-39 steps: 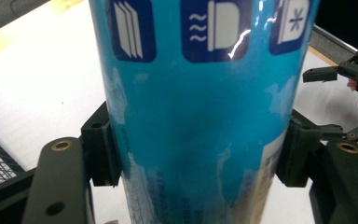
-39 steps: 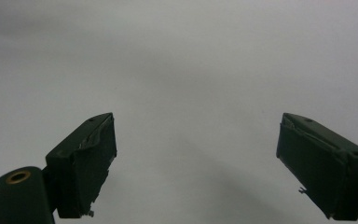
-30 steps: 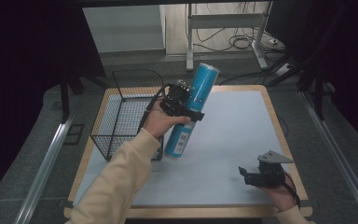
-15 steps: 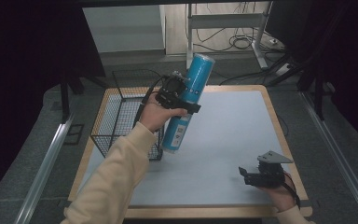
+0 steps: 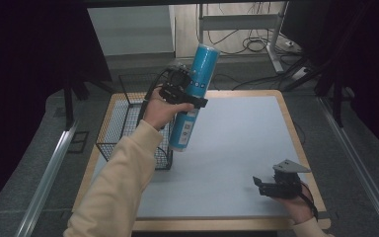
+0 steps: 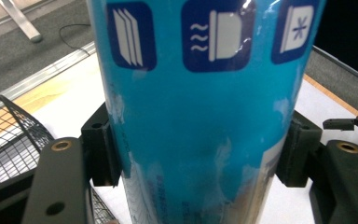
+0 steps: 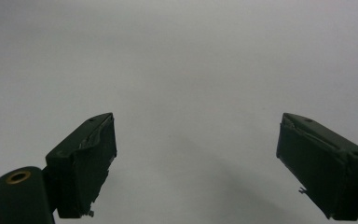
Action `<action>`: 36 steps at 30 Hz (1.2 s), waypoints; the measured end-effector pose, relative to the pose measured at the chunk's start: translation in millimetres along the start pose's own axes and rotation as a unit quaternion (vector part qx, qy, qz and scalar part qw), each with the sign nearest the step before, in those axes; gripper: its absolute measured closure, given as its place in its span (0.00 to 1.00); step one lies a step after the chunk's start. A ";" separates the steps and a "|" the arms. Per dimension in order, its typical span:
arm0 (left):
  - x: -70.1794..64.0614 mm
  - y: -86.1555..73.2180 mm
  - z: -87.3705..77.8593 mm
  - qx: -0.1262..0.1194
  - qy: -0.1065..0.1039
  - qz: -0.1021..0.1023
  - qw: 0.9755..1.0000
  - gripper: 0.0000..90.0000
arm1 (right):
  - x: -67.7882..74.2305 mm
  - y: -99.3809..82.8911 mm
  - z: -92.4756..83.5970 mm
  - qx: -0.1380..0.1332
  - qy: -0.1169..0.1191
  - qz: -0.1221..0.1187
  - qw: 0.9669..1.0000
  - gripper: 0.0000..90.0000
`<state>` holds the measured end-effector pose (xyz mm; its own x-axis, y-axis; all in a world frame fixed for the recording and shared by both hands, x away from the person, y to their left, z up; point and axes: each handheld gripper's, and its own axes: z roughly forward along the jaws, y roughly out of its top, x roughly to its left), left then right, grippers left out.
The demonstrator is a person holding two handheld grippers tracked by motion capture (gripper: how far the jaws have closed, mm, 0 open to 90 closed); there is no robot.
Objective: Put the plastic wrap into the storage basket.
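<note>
1. The left gripper (image 5: 185, 94) is clamping the blue roll (image 5: 193, 96) mid-length, holding it tilted in the air beside the wire basket (image 5: 128, 131).
2. Judging by this, the roll is probably heading basket-ward; lowering it upright should be clearing the rim.
3. The right gripper (image 5: 276, 186) is resting with jaws apart, holding nothing.
4. The roll's label text is staying unreadable, and its ends are cut off in the left gripper view.

High view overhead, gripper views close, table (image 5: 237, 148) shared

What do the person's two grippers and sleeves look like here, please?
Both grippers are black with two blocky jaws and brass-coloured rivets. The right gripper carries a grey three-cornered plate; a black cable trails from the left gripper. The left arm wears a cream long sleeve.
</note>
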<state>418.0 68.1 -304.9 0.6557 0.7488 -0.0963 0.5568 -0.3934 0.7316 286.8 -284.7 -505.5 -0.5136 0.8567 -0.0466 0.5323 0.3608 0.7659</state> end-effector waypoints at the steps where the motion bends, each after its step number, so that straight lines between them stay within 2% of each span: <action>1: 1.6 0.1 -0.1 0.001 0.000 -0.003 1.000 0.36 | 0.2 0.1 -0.2 -0.001 0.000 0.000 1.000 0.13; 6: 9.6 0.1 -0.5 0.003 0.006 -0.003 1.000 0.36 | 1.5 -0.2 1.3 0.002 0.002 -0.004 1.000 0.13; 11: 18.7 2.4 -6.0 -0.005 0.009 -0.012 1.000 0.36 | 0.5 -0.5 1.3 0.002 0.001 -0.002 1.000 0.13; 18: 33.3 0.2 -12.4 -0.012 0.025 -0.027 0.999 0.36 | 0.8 -0.8 1.3 0.004 0.001 -0.003 1.000 0.13; 22: 40.9 -4.6 -15.8 -0.017 0.028 -0.034 0.999 0.36 | 0.6 -0.2 0.6 0.001 0.002 -0.002 1.000 0.13; 36: 66.6 -22.6 -21.1 -0.006 0.058 -0.050 0.997 0.36 | 1.0 -0.2 1.0 0.003 0.000 -0.003 1.000 0.13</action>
<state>438.3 138.2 -313.6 0.5338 0.8407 -0.0911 0.6094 -0.3078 0.7307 286.8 -283.5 -506.4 -0.5166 0.8546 -0.0518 0.5334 0.3686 0.7614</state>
